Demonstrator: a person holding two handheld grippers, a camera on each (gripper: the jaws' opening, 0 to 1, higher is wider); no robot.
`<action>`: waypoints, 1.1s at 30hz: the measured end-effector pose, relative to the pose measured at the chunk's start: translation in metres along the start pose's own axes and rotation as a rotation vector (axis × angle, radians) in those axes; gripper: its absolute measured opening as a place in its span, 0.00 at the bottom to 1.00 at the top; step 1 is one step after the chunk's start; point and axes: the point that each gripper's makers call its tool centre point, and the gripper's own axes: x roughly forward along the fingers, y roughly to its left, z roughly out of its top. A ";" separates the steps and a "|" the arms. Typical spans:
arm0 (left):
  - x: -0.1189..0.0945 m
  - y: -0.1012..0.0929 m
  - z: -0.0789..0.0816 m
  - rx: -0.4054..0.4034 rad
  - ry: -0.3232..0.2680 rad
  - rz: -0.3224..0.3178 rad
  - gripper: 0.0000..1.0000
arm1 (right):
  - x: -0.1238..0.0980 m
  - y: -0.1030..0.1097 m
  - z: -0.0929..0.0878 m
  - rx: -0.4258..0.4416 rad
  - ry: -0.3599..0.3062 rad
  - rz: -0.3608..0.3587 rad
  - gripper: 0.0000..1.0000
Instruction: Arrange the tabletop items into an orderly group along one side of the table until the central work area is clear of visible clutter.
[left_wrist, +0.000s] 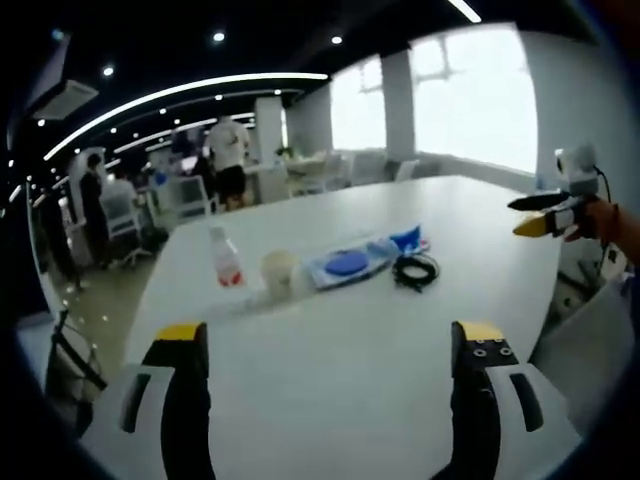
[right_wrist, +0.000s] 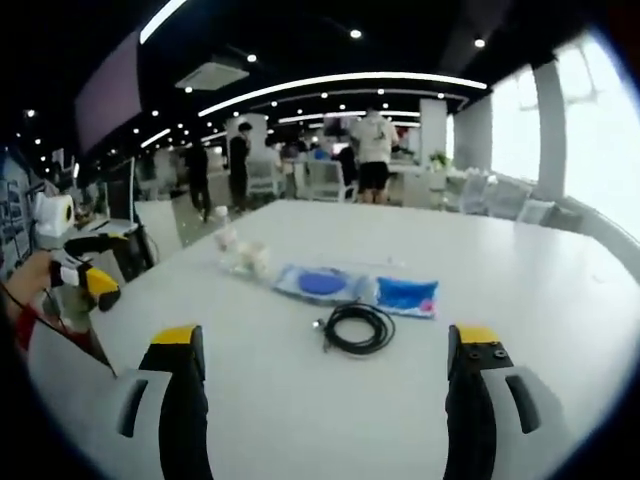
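Both grippers hover over the white desk (left_wrist: 400, 400), jaws wide apart and holding nothing.

The left gripper (left_wrist: 330, 335) faces a clear bottle (left_wrist: 227, 260) with a red label, contents unclear. Beside it stands a pale cup (left_wrist: 277, 272), then a clear bag (left_wrist: 350, 263) holding something blue, a blue packet (left_wrist: 408, 238) and a coiled black cable (left_wrist: 415, 270). The right gripper (right_wrist: 325, 340) faces that cable, mid-desk.

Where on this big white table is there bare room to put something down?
Bare: the near stretch between the open jaws and the coiled black cable, and the far tabletop toward the chairs. Crowded: the middle row, bottle, cup, blue packets and cable.
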 end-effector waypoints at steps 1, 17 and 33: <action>-0.001 0.000 0.000 -0.002 0.001 0.003 0.97 | 0.000 0.001 -0.002 0.012 0.002 0.004 0.99; -0.009 0.002 -0.014 -0.019 0.015 0.019 0.97 | -0.004 0.017 -0.031 0.081 0.019 0.003 0.99; -0.008 0.004 -0.015 -0.024 0.018 0.034 0.97 | -0.005 0.016 -0.039 0.074 0.042 -0.001 0.99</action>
